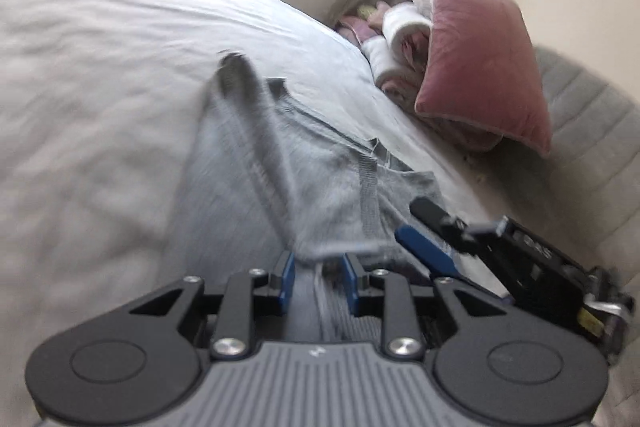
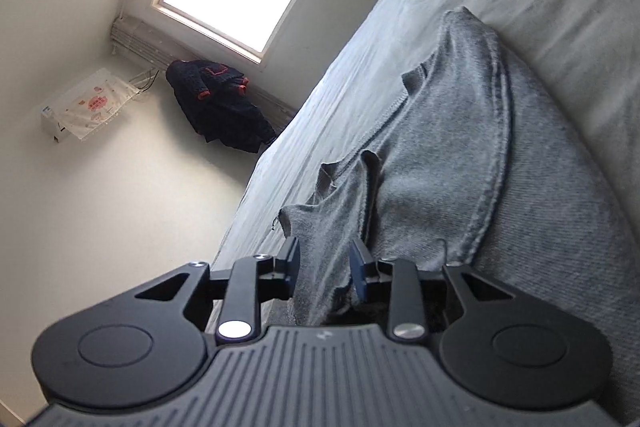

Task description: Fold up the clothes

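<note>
The left gripper (image 1: 319,269) clamps a grey sweatshirt (image 1: 304,167) edge on the bed sheet (image 1: 100,47). The right gripper (image 2: 325,263) grasps another fold.

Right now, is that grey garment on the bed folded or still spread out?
Partly gathered, not neatly folded: the grey garment lies rumpled on the bed sheet, its edge bunched between both grippers' fingers.

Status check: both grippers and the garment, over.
Left gripper and right gripper shut on grey garment, on the bed. Pink pillow clear of it.
</note>
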### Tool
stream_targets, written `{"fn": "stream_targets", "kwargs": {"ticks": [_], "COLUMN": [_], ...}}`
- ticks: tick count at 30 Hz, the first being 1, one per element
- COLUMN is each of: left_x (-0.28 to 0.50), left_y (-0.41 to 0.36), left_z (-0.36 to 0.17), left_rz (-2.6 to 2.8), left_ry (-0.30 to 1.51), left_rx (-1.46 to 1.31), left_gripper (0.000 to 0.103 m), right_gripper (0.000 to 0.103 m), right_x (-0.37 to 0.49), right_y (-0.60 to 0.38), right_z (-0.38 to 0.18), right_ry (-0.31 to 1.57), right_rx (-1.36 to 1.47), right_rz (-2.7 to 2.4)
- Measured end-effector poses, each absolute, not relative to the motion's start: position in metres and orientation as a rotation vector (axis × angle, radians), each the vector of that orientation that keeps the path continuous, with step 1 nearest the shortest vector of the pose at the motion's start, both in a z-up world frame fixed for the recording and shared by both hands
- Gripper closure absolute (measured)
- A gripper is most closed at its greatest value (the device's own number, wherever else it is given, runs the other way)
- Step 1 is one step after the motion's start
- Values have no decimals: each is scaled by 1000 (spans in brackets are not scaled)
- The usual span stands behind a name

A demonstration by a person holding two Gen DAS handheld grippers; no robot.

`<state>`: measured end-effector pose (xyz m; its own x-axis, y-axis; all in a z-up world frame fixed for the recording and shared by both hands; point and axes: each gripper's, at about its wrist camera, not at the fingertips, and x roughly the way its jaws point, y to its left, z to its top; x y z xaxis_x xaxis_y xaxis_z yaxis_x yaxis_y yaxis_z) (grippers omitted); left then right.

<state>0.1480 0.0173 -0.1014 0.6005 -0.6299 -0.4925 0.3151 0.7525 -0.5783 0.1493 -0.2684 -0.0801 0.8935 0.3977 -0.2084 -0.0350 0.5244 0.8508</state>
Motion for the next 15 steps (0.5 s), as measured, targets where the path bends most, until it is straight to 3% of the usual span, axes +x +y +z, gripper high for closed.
{"fn": "stream_targets", "kwargs": {"ticks": [6, 10, 15], "left_x": [94, 58, 27], "left_y": [42, 54, 60], "left_z": [-103, -106, -106], "left_rz": [-531, -544, -598], "left_ry": [730, 761, 803], "left_rx": [-579, -611, -569], "left_gripper": [76, 74, 73], "right_gripper": [65, 57, 56], "right_x": [135, 115, 92], "right_y": [-268, -268, -259], "right_z": [-56, -27, 14], "right_ry": [325, 258, 275], "right_rx": [950, 907, 826], "right_rz": [242, 211, 162]}}
